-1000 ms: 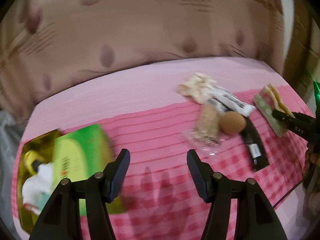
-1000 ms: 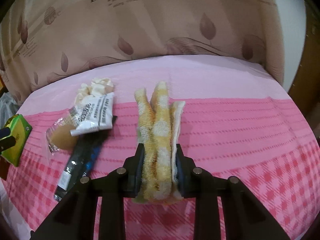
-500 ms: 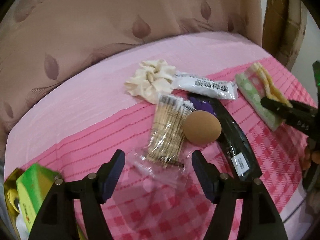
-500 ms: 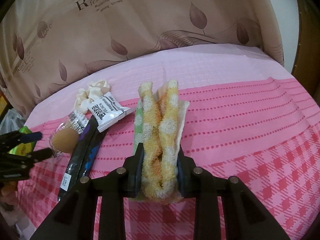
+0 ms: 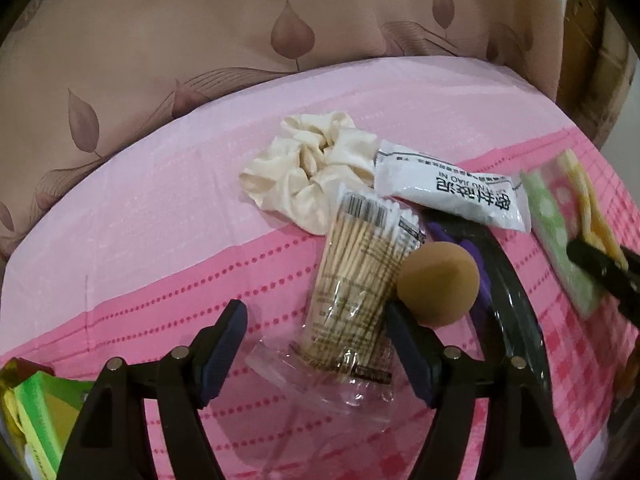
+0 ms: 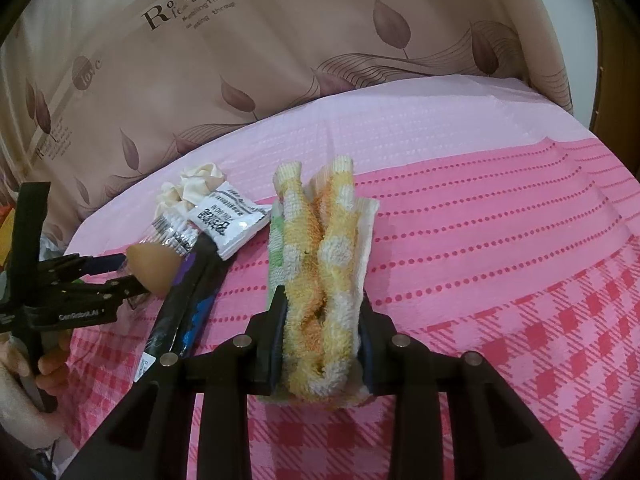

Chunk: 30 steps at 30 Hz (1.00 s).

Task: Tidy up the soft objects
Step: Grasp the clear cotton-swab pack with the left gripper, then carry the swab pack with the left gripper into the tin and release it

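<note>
Evidently the left gripper point(image 5: 316, 332) is lining up on the soft tan egg-shaped makeup sponge point(image 5: 438, 283); its jaws are spread wide, with the clear crinkly packet of wooden-stick cotton swabs point(image 5: 356, 276) lying between them and the sponge just beside the right-hand finger. To take the sponge cleanly, it should probably shift right until the sponge is centred, then close gently, since foam yields and could squirt sideways, while the slippery film of the packet could snag. The right gripper point(image 6: 322, 320) is pinched on a folded yellow-and-white checked terry towel point(image 6: 320, 248), looped and fluffy, resting on the pink woven tablecloth point(image 6: 500, 216). Nearby lie a glossy cream satin scrunchie point(image 5: 312, 168), a smooth white printed sachet point(image 5: 452, 188) and a shiny long black plastic pack point(image 5: 508, 288).
</note>
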Available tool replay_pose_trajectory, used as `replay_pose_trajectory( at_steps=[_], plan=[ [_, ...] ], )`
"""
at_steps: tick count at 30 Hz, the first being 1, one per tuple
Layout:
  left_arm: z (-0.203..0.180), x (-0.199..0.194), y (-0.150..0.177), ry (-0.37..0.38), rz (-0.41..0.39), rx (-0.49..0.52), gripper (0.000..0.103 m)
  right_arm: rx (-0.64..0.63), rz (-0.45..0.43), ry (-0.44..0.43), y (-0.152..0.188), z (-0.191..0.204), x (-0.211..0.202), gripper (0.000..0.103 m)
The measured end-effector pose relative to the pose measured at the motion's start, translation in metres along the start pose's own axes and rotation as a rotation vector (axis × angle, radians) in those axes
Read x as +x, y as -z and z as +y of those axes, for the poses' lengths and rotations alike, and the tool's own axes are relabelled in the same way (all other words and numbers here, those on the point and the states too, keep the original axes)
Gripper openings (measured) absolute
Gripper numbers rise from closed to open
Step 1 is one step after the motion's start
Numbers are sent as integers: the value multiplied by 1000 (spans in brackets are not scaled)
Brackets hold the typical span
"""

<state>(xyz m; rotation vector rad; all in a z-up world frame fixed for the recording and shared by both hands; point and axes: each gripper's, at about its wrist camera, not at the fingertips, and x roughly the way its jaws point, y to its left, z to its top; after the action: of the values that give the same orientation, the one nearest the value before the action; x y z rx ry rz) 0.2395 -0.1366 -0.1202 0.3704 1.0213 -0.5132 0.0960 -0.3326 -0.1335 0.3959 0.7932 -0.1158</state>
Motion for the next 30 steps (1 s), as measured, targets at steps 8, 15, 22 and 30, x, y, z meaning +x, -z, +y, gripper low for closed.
replay_pose_trajectory(
  at_steps=[8, 15, 22, 30],
  plan=[
    [-1, -4, 4, 83, -6, -66, 26, 0, 1, 0, 0, 0, 1, 30],
    [-2, -19, 14, 71, -25, -103, 22, -3, 4, 5, 0, 1, 1, 31],
    [6, -46, 26, 63, -46, -147, 22, -9, 5, 12, 0, 2, 2, 31],
    [11, -91, 47, 14, -87, -190, 22, -19, 5, 24, 0, 5, 1, 31]
  ],
)
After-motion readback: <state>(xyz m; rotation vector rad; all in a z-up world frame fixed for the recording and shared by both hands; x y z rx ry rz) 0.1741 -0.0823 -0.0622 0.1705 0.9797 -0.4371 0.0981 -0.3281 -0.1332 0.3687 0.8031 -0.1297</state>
